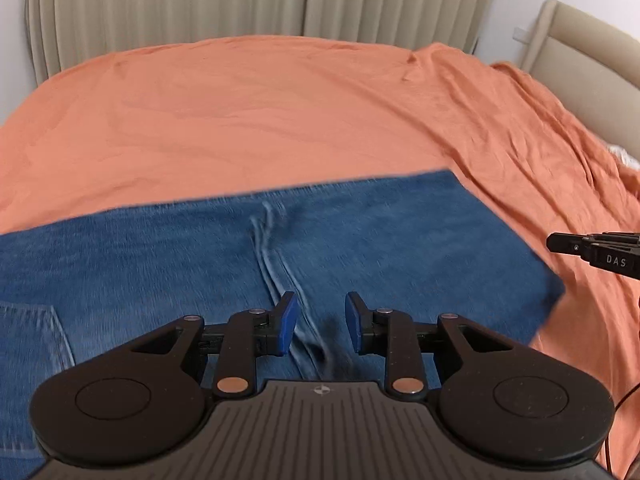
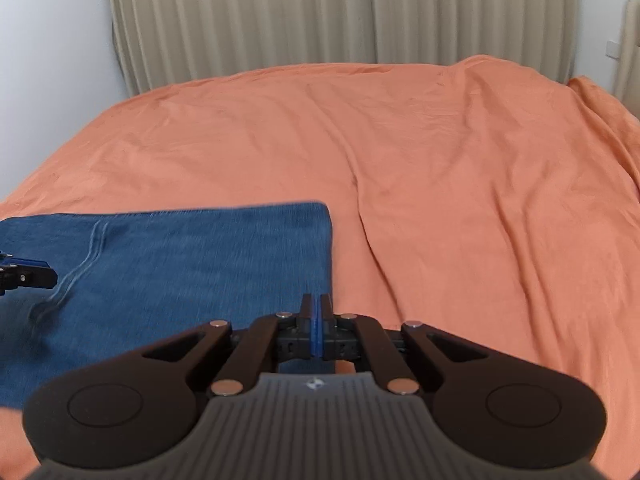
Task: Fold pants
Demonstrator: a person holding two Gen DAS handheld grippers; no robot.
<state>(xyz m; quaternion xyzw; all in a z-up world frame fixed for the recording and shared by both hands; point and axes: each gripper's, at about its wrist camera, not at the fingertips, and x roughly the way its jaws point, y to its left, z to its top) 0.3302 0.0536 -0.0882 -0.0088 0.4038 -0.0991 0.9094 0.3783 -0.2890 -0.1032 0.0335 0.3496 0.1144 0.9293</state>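
Blue jeans point(image 1: 200, 264) lie flat and folded on the orange bedsheet point(image 1: 240, 120). A seam runs down their middle. My left gripper point(image 1: 321, 326) is open just above the denim, its blue pads point(image 1: 289, 328) either side of the seam, holding nothing. My right gripper point(image 2: 317, 328) is shut with its pads pressed together, above the jeans' right edge point(image 2: 326, 264); no cloth shows between the pads. It also shows at the right edge of the left wrist view point(image 1: 560, 242). The jeans also show in the right wrist view point(image 2: 180, 272).
The orange sheet point(image 2: 440, 180) covers the whole bed, with wrinkles at the right. Beige curtains point(image 2: 320, 16) hang behind the bed. A beige headboard point(image 1: 592, 72) stands at the far right. A back pocket point(image 1: 28, 344) shows at the lower left.
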